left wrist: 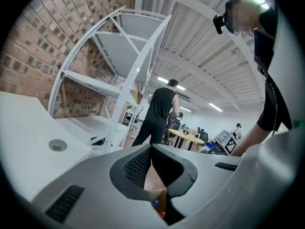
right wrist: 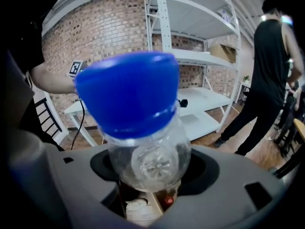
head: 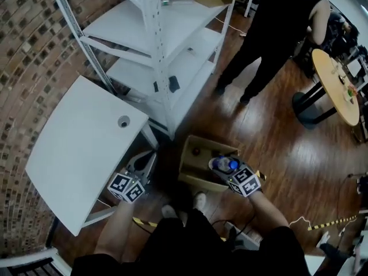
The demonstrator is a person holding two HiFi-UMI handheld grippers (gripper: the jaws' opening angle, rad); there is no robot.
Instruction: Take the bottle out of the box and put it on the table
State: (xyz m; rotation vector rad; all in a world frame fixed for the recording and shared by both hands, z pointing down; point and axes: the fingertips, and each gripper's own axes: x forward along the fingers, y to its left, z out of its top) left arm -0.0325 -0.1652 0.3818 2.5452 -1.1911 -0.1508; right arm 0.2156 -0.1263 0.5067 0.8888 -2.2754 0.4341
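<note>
The left hand-held gripper point(left wrist: 151, 162) points level, jaws together, empty; the right hand-held gripper point(head: 225, 167) tilts down, clamping the bottle point(right wrist: 150, 159).

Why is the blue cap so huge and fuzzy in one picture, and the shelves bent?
Right gripper view: the clear plastic bottle with the blue cap sits almost against the lens, so it looms large and soft. Left gripper view: the wide lens bows the white metal shelving and darkens the corners. Head view: sharper, lines straighter.

floor point(head: 270, 137): wood | standing on it: white table point(head: 75, 148) | box point(head: 190, 161) just beside table | shelf point(head: 184, 62) behind table
</note>
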